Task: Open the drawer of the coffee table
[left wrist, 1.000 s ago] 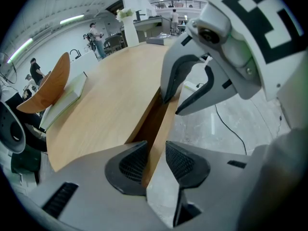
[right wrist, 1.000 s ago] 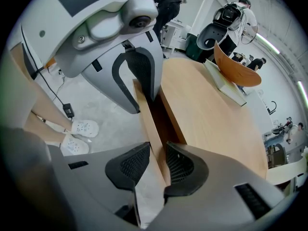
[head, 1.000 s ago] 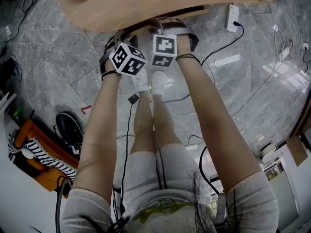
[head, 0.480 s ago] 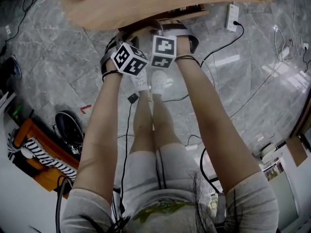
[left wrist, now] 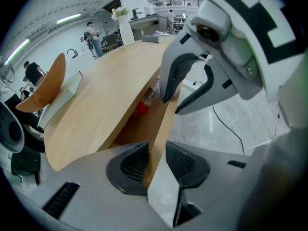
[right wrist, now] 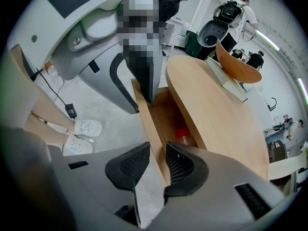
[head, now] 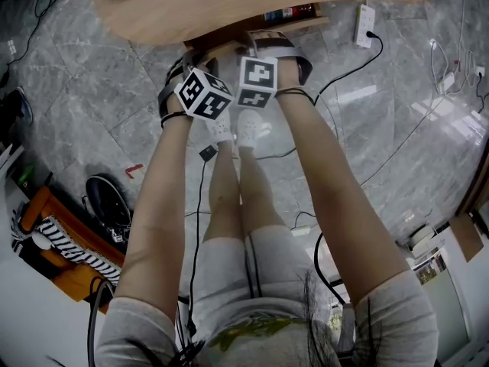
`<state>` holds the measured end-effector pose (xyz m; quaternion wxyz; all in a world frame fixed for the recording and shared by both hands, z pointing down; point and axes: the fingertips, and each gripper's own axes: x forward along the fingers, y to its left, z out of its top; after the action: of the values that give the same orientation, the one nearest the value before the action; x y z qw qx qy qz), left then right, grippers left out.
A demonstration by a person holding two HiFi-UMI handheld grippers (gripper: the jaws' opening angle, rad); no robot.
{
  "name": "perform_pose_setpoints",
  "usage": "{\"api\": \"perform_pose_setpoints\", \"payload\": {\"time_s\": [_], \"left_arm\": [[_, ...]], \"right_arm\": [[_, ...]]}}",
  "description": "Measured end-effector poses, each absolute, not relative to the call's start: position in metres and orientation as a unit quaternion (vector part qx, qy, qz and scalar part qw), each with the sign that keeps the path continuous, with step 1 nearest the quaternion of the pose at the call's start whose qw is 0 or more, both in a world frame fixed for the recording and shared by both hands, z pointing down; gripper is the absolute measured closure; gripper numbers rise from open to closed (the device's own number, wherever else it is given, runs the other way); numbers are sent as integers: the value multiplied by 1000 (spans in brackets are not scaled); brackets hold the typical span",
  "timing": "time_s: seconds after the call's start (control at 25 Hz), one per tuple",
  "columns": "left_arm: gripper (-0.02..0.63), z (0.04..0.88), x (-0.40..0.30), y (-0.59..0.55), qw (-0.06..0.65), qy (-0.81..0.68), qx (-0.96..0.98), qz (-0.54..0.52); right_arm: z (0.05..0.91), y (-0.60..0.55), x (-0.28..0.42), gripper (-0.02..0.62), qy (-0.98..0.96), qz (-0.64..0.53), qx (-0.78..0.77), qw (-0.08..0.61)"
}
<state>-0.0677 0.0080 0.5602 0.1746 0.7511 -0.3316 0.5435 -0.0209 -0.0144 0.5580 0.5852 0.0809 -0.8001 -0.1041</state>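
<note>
The light wooden coffee table [head: 229, 2] fills the top of the head view. Its drawer [head: 313, 23] stands partly out from under the top. My left gripper [head: 191, 54] and right gripper [head: 263, 40] sit side by side on the drawer's front board. In the left gripper view the left gripper [left wrist: 155, 163] is shut on the board's top edge [left wrist: 161, 124]. The right gripper [right wrist: 157, 165] clamps the same board [right wrist: 147, 114]. Inside the drawer lies a red-capped bottle [right wrist: 182, 134], which also shows in the left gripper view [left wrist: 141, 108].
My feet in white shoes [head: 241, 126] stand on the grey marble floor just below the drawer. Cables and a power strip [head: 366, 23] lie to the right. A black round device [head: 107, 201] and an orange wooden frame [head: 61, 243] sit at left. A curved wooden piece [right wrist: 238, 64] rests on the table.
The drawer has slid a little further out from under the table top, so its contents now show in the head view. Both grippers keep their hold and have barely shifted.
</note>
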Motion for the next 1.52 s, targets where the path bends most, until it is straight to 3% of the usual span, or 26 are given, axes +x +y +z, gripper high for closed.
{"api": "perform_pose_setpoints", "payload": {"time_s": [1.52], "left_arm": [[489, 560, -63, 16, 175, -337, 754, 536]], "right_arm": [[558, -6, -16, 491, -802, -97, 109, 579]]}}
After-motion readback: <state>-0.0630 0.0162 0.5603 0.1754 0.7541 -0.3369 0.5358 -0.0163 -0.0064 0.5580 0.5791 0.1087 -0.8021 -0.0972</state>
